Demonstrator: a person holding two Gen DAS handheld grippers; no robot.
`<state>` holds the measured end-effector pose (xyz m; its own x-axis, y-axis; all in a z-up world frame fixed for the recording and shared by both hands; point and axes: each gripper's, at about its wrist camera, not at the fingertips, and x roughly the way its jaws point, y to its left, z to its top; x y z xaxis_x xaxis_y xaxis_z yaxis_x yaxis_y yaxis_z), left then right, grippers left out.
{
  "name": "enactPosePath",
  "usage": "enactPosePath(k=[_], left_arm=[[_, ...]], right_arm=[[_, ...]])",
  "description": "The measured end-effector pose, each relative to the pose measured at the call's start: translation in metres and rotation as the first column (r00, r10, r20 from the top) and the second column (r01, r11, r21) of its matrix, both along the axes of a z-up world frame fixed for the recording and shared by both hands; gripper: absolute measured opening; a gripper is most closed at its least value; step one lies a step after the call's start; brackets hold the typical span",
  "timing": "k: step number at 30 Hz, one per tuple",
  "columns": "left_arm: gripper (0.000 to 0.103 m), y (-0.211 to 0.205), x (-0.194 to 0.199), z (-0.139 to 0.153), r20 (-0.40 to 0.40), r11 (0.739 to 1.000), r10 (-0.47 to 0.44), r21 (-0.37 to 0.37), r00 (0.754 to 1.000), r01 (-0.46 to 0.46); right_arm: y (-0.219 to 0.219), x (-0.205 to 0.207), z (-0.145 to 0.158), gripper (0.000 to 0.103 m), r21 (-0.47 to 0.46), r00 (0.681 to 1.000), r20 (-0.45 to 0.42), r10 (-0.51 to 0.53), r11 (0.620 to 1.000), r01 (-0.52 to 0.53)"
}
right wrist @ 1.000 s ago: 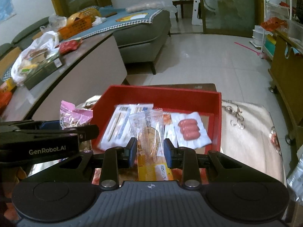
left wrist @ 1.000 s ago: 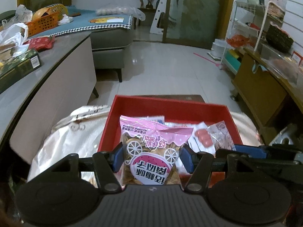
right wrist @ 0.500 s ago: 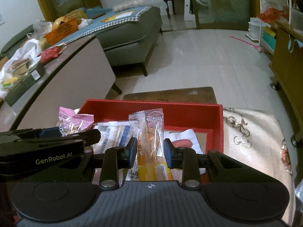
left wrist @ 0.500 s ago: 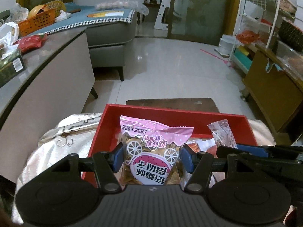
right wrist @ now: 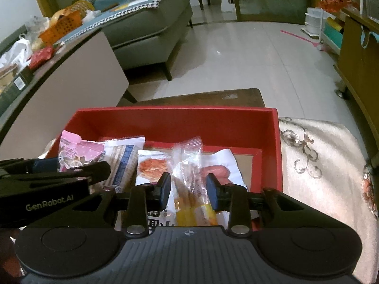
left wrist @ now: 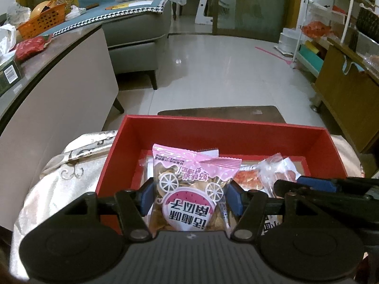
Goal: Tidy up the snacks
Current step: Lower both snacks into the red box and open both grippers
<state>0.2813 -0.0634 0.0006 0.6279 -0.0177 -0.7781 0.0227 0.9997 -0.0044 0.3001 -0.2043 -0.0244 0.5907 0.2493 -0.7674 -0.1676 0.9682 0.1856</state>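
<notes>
Pink snack bag (left wrist: 189, 189) with a wheel print sits pinched between the blue pads of the left gripper (left wrist: 190, 195), held over the near side of the red box (left wrist: 123, 156). Box rests on a pale embroidered cloth (left wrist: 54, 177). Right of the bag, the other tool's black finger crosses in front of a clear wrapped packet (left wrist: 270, 170). Grey sofa (left wrist: 139, 30) and an orange basket (left wrist: 42, 20) lie well beyond.

Right wrist view: right gripper (right wrist: 188, 190) has its jaws parted wider than the clear-and-yellow stick packet (right wrist: 189, 189) standing between them; pads look just off the wrapper on both sides, contact not certain. Packet is inside the box (right wrist: 274, 156), over a white sausage pack (right wrist: 220, 168). A blue-striped packet (right wrist: 123, 161) and an orange-print one (right wrist: 151, 165) lie flat to the left. Left gripper (right wrist: 59, 165), with the pink bag (right wrist: 75, 151), enters from the left edge.
</notes>
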Motion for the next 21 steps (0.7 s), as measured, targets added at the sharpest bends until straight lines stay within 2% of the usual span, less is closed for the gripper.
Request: enactPosePath(k=[6, 9, 21], left_arm=[[0.061, -0.002, -0.004, 0.002, 0.0, 0.999, -0.011, 0.034, 1.0, 0.011], [0.061, 0.001, -0.007, 0.007, 0.011, 1.0, -0.012, 0.023, 1.0, 0.011], [0.065, 0.009, -0.026, 0.029, 0.053, 1.0, -0.006, -0.003, 0.999, 0.006]], right_arm=[[0.002, -0.001, 0.005, 0.051, -0.012, 1.0, 0.001, -0.002, 1.0, 0.002], [0.003, -0.002, 0.008, 0.057, -0.02, 1.0, 0.006, -0.008, 1.0, 0.008], [0.006, -0.014, 0.035, 0.06, -0.035, 0.999, 0.051, -0.013, 0.999, 0.015]])
